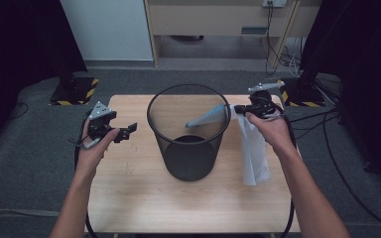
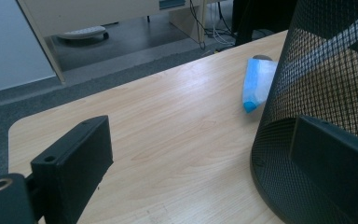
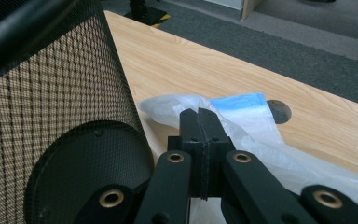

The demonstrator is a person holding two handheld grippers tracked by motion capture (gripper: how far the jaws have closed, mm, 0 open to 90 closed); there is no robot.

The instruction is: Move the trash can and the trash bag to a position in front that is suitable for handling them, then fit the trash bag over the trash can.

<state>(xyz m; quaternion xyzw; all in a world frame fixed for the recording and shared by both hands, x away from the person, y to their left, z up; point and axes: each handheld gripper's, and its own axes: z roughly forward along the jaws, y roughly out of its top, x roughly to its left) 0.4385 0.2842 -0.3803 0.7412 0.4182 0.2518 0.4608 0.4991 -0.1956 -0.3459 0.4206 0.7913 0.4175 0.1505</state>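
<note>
On the wooden surface [image 1: 144, 198] stands one black wire-mesh wastebasket [image 1: 188, 148], upright, roughly at the centre. One translucent white plastic bag [image 1: 254, 148] with a blue band along one edge is present. Part of the bag reaches over the basket rim and shows through the mesh inside the basket; the rest hangs down outside the basket on its right, with its lower end lying on the surface.

Two hand-held grippers are in use, one per hand. The right hand-held gripper [image 1: 238, 107] is positioned just right of the basket rim, at rim height. In the right gripper view its two black jaws are pressed together, pinching the bag [image 3: 242, 116] at the top edge; the blue band lies just beyond the jaw tips. The mesh wall of the basket [image 3: 51, 116] is close on the left in that view.

The left hand-held gripper [image 1: 129, 132] is held to the left of the basket, apart from it, above the surface. Its two jaws are spread wide with nothing between them. In the left gripper view one jaw stands at lower left, the other in front of the basket base [image 2: 317, 93], and the blue-edged bag [image 2: 257, 84] shows beyond the basket, near the far edge of the surface.

One round cable hole [image 3: 278, 111] is cut in the surface behind the bag.
</note>
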